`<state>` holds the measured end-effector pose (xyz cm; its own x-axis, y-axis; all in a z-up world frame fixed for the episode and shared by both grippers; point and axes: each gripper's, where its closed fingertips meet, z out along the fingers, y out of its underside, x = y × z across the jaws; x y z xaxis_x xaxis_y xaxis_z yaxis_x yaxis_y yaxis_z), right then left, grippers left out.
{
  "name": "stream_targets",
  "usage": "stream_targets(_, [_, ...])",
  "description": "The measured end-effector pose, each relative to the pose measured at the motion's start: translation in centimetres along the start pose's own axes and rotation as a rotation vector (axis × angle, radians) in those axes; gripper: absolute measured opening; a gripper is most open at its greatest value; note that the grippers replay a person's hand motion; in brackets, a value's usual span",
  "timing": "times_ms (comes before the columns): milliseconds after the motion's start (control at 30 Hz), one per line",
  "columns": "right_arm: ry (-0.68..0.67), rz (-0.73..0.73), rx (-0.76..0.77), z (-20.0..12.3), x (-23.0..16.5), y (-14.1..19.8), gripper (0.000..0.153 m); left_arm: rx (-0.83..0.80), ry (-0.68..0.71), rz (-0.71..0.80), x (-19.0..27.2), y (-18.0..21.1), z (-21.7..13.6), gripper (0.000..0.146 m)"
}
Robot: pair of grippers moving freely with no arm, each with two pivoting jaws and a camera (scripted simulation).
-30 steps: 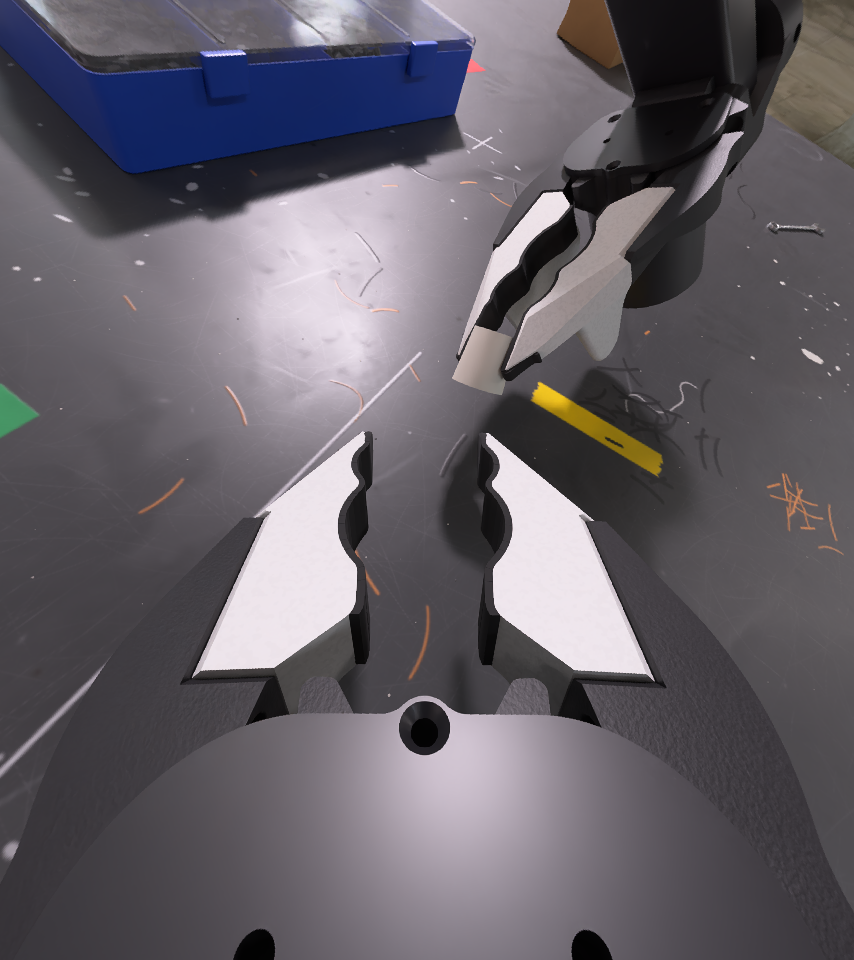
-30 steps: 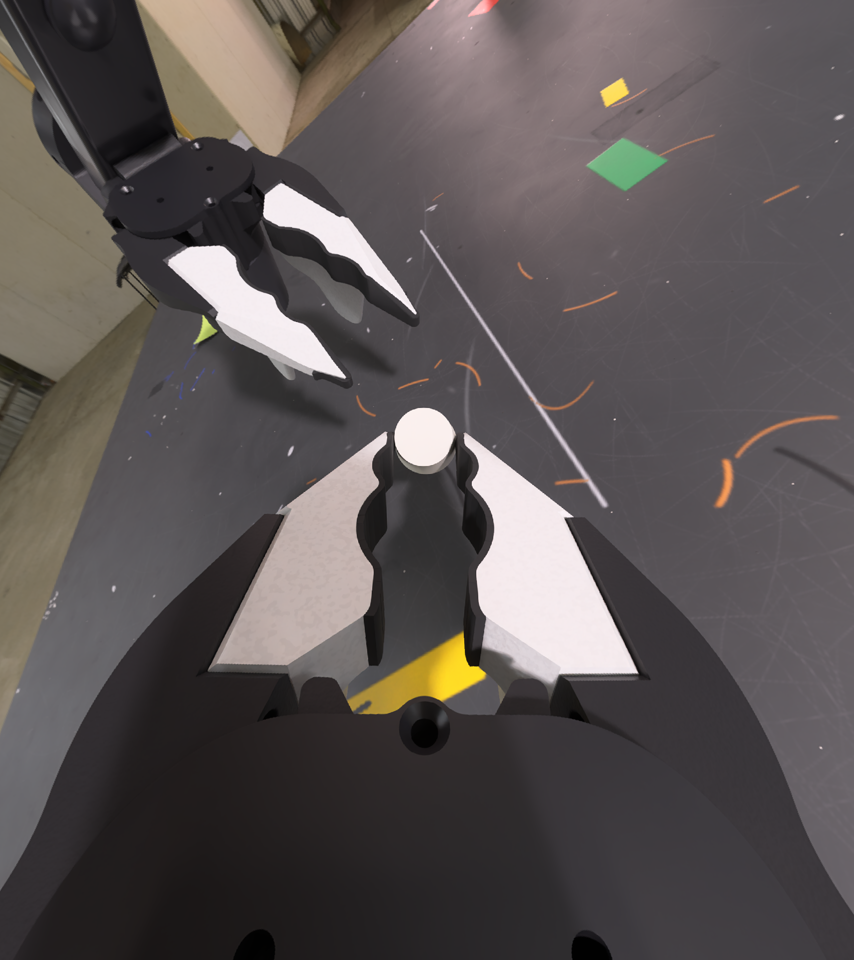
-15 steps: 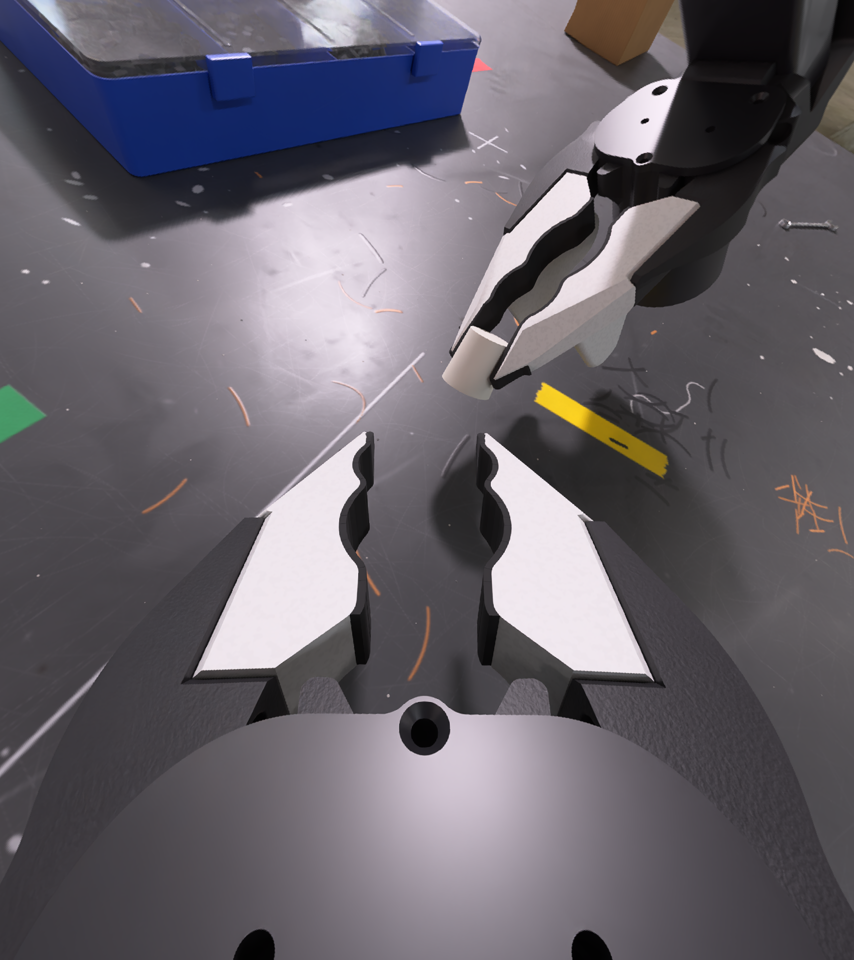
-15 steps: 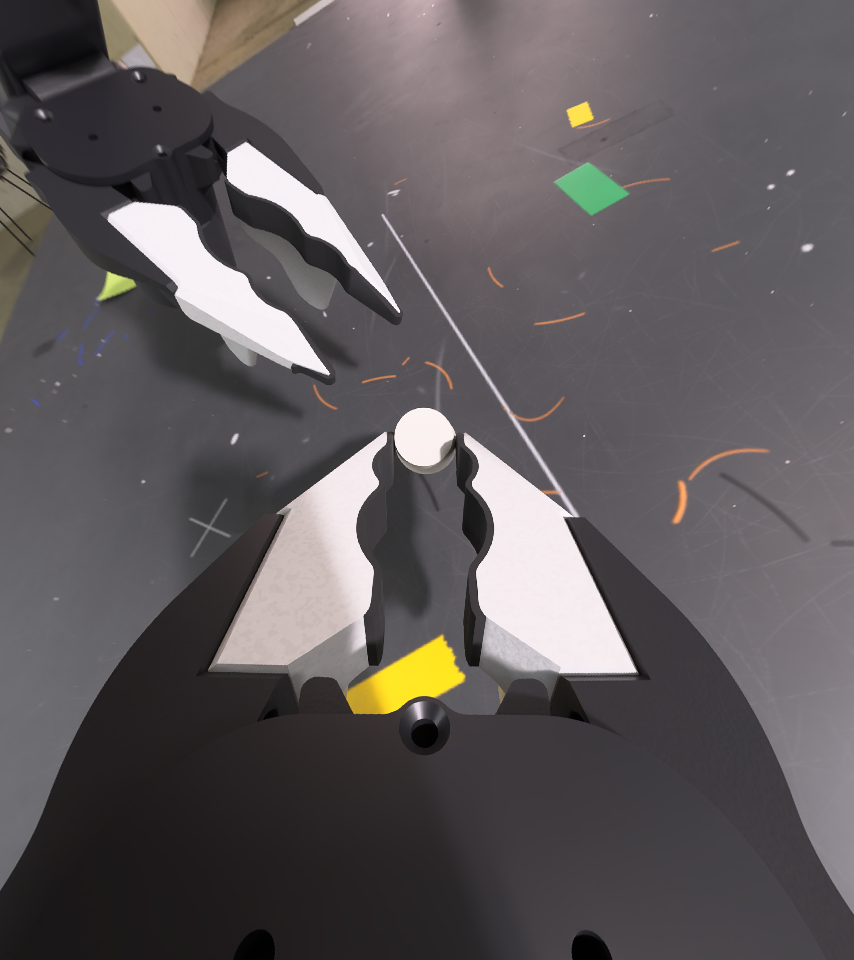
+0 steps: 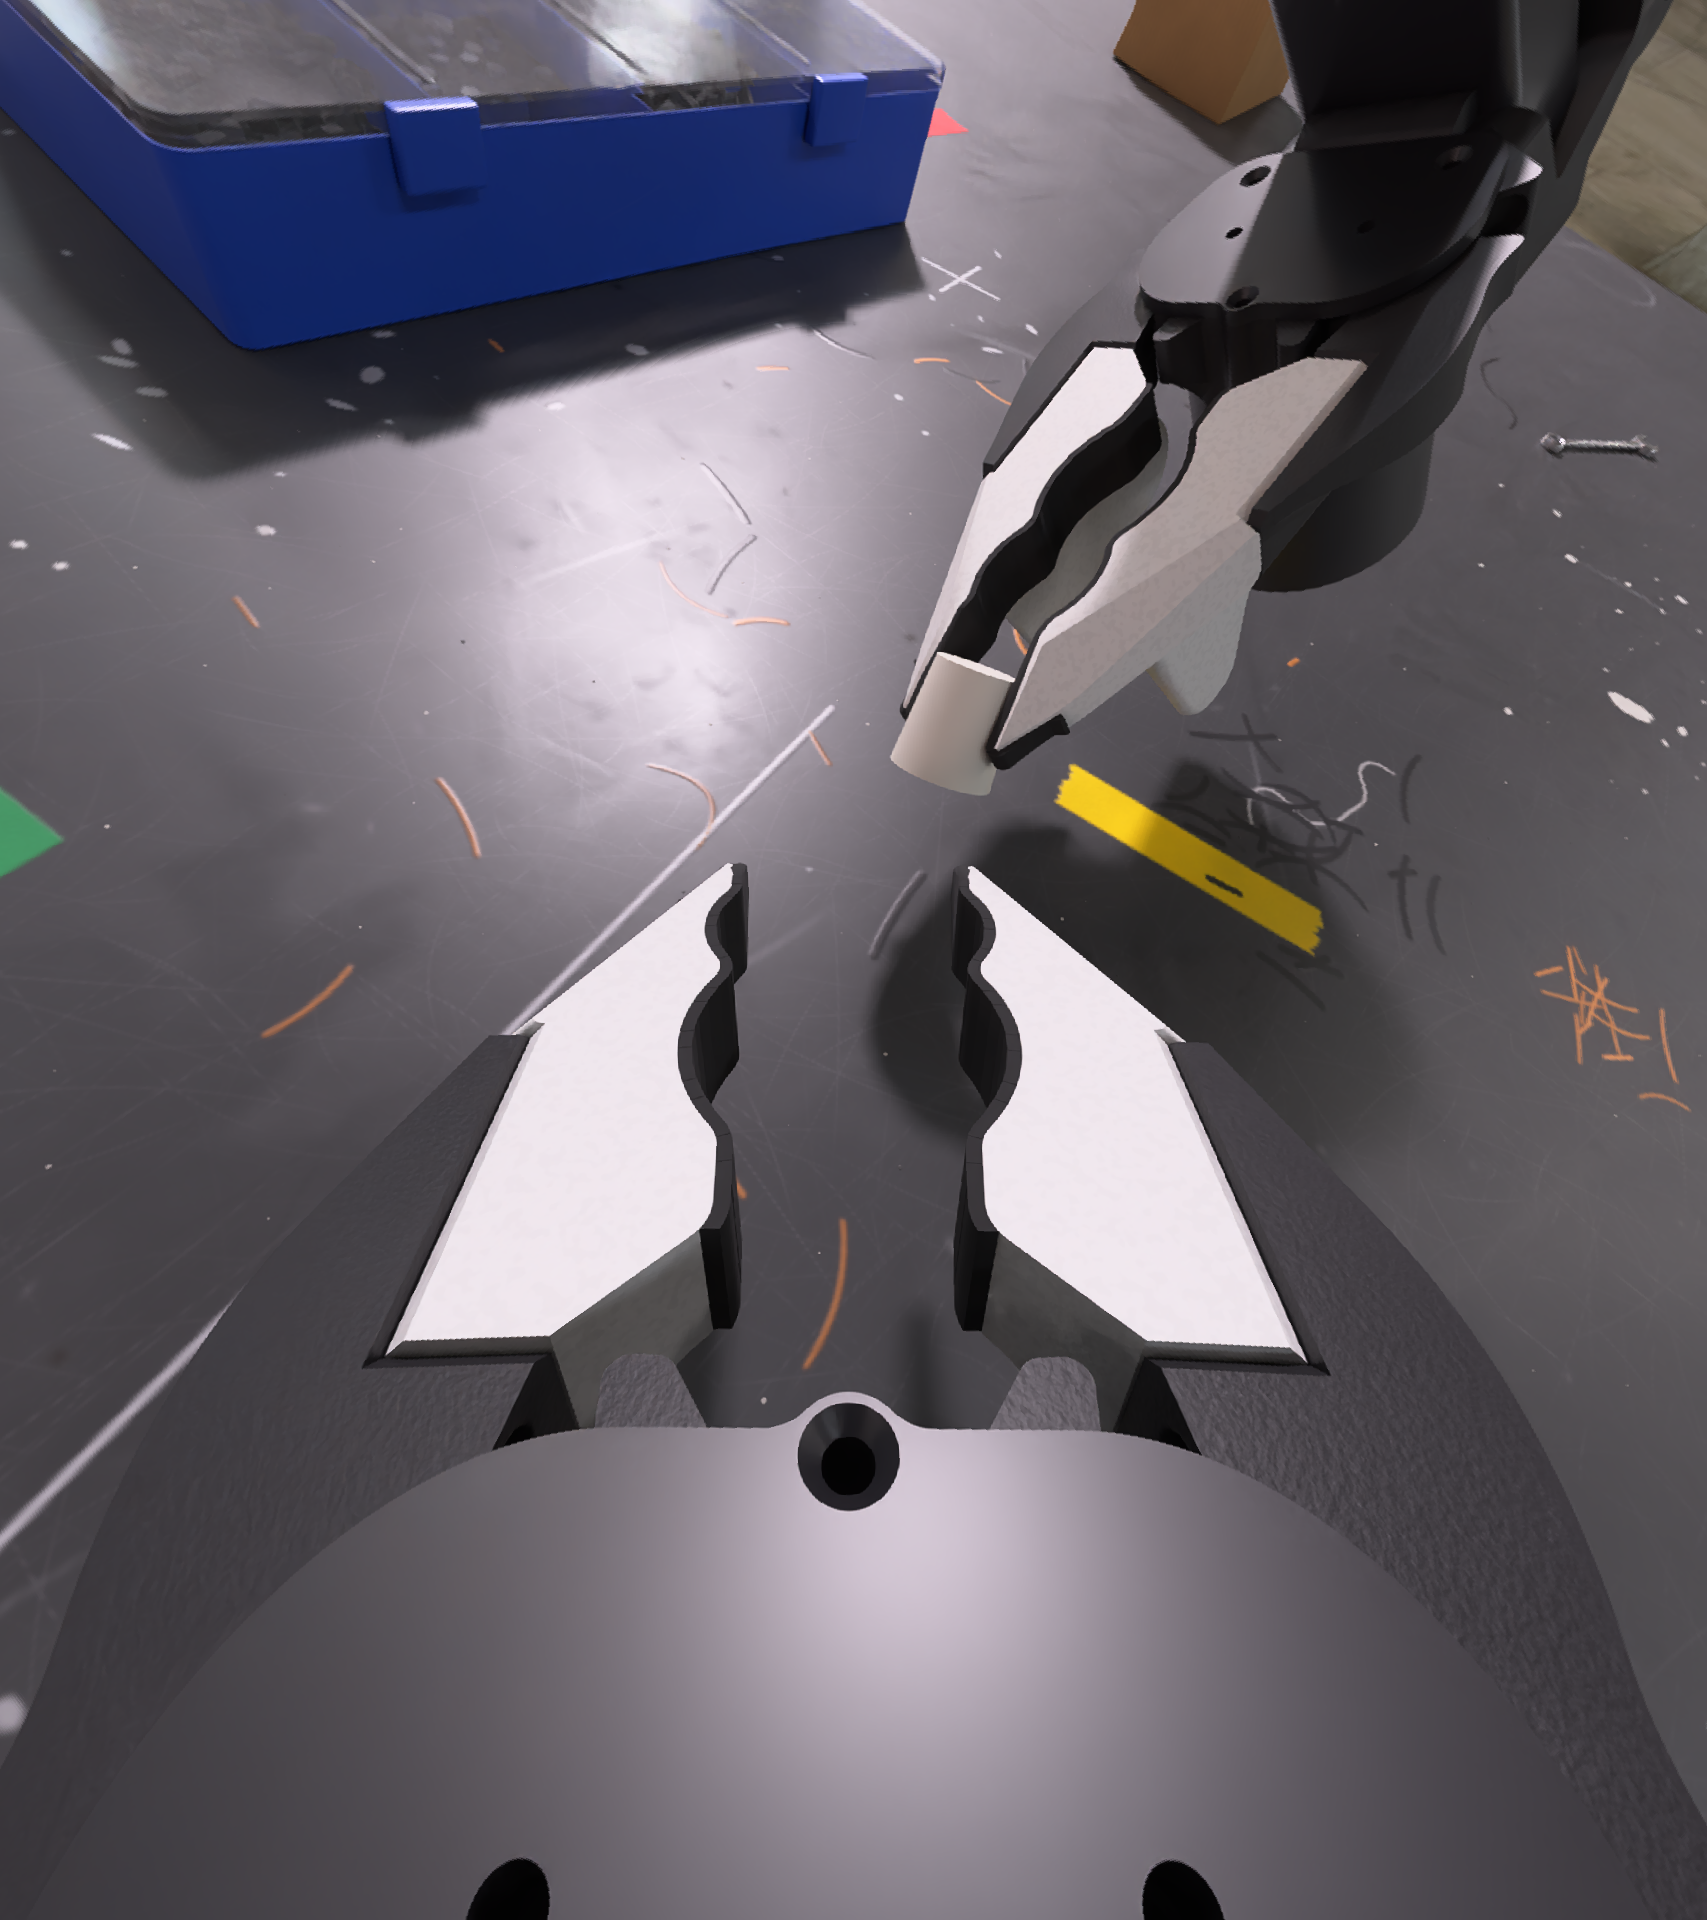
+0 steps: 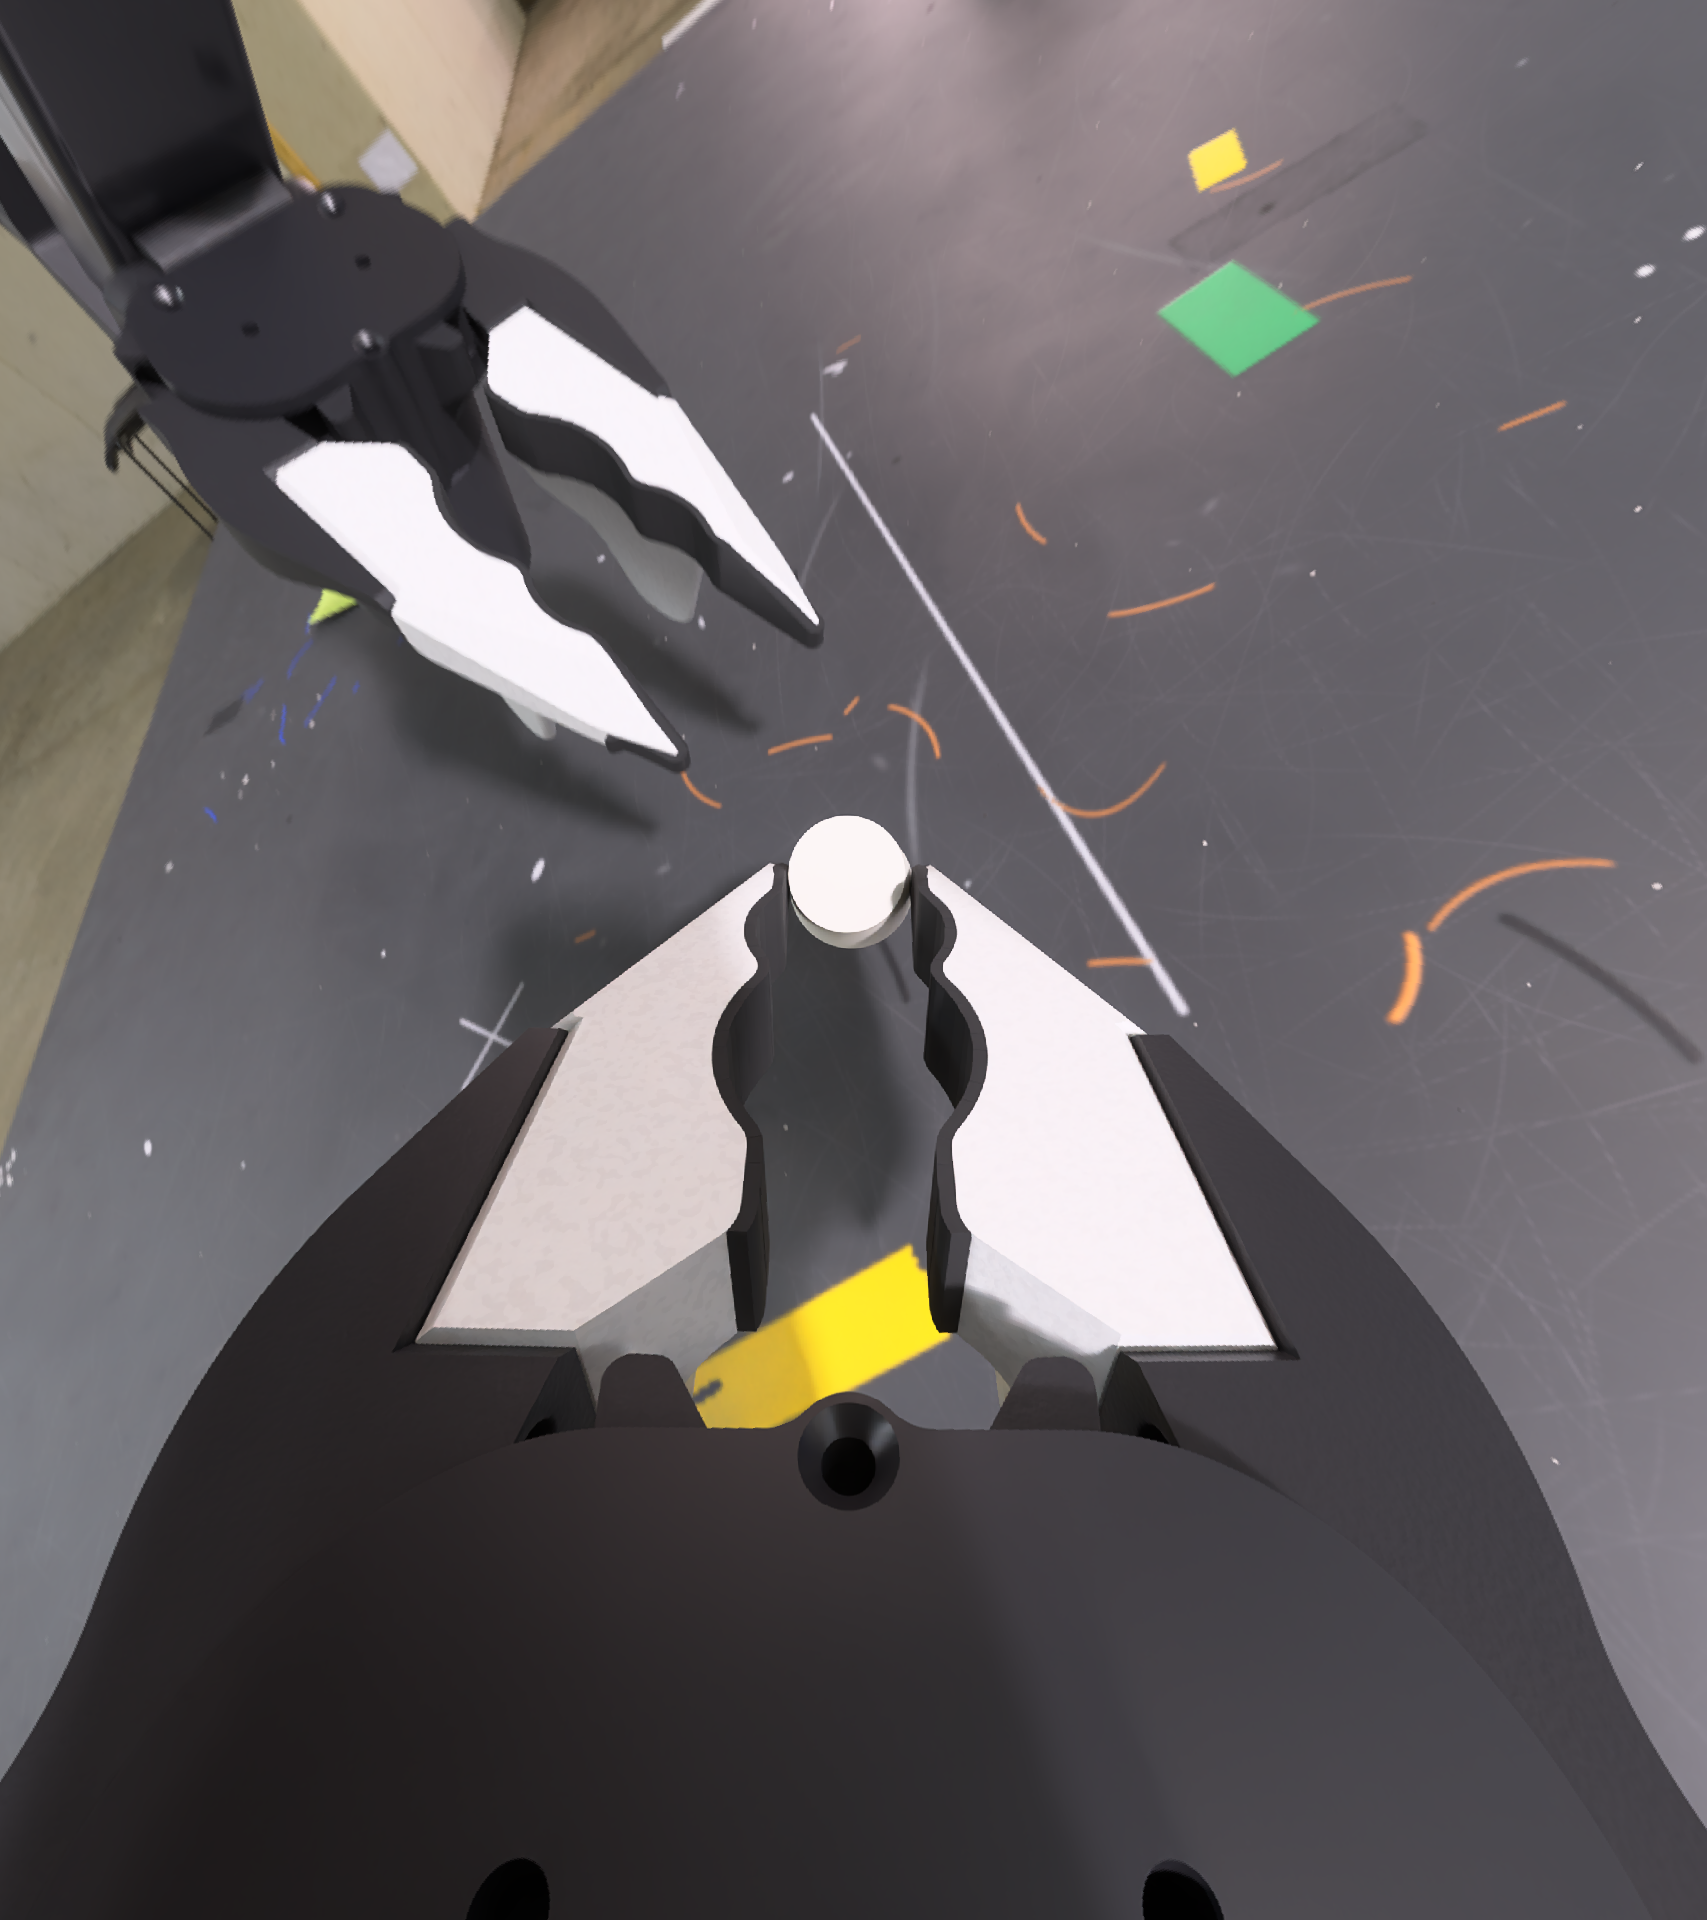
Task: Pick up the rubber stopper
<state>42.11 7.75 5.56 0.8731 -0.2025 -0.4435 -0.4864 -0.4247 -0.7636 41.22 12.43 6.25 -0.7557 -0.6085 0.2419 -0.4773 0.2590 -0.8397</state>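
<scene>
Pale rubber stopper sits pinched at the very tips of the right gripper, jaws clamped on it, lifted clear of the dark bench above a yellow tape strip. Left gripper hangs nearby, jaws apart and empty. With so shallow a hold, a jolt or tilt could likely squeeze the stopper out
</scene>
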Motion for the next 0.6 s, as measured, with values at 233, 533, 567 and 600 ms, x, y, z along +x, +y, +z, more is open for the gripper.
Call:
stream_targets(233, [-0.020, -0.005, -0.057, 0.2, 0.1, 1.2, 0.023, -0.001, 0.000, 0.002, 0.0, 0.0, 0.0, 0.039])
stream_targets(533, [-0.064, 0.040, -0.112, 0.3, -0.1, 1.9, 0.023, -0.005, 0.008, 0.021, 0.5, 0.0, 0.2, 0.039])
stream_targets(567, [-0.062, 0.031, -0.121, 0.3, -0.1, 1.9, 0.023, -0.005, 0.009, 0.022, 0.6, 0.0, 0.2, 0.039])
stream_targets(600, [-0.061, 0.022, -0.129, 0.2, -0.1, 1.9, 0.023, -0.005, 0.010, 0.023, 0.6, 0.0, 0.2, 0.039])
